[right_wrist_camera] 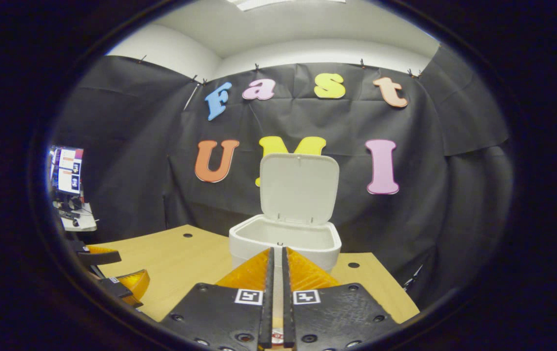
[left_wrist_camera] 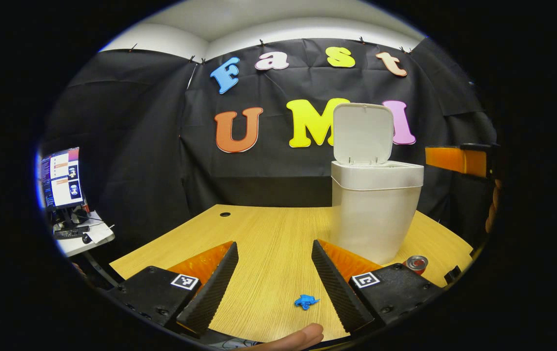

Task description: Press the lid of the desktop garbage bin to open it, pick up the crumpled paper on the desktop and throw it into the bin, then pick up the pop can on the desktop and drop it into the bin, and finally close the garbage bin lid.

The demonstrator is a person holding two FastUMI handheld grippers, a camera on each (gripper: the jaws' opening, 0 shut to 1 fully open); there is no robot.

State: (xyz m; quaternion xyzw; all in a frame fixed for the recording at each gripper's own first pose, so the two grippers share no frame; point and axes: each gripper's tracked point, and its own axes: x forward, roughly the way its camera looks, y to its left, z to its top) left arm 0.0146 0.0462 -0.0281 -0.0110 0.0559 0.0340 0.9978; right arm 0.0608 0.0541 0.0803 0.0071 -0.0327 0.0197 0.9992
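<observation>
- The left gripper (left_wrist_camera: 274, 267) is seen with its fingers spread wide apart and nothing between them, low over the wooden desktop (left_wrist_camera: 259, 234).
- A crumpled blue paper (left_wrist_camera: 306, 301) is seen at 5 o'clock of that gap, lying on the wood.
- The white bin (left_wrist_camera: 376, 209) is placed at 2 o'clock, its lid (left_wrist_camera: 362, 132) raised upright.
- The pop can (left_wrist_camera: 416, 263) is found at 3 o'clock, beside the bin's base.
- The right gripper (right_wrist_camera: 276, 273) is held with its fingers nearly together, a narrow slit between them, and the open bin at 12 o'clock.

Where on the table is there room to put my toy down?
The wooden table is bare on the left, from the cable hole forward to the left gripper. The right side is crowded: the open garbage bin, the pop can, and blue crumpled paper near the front edge.
</observation>
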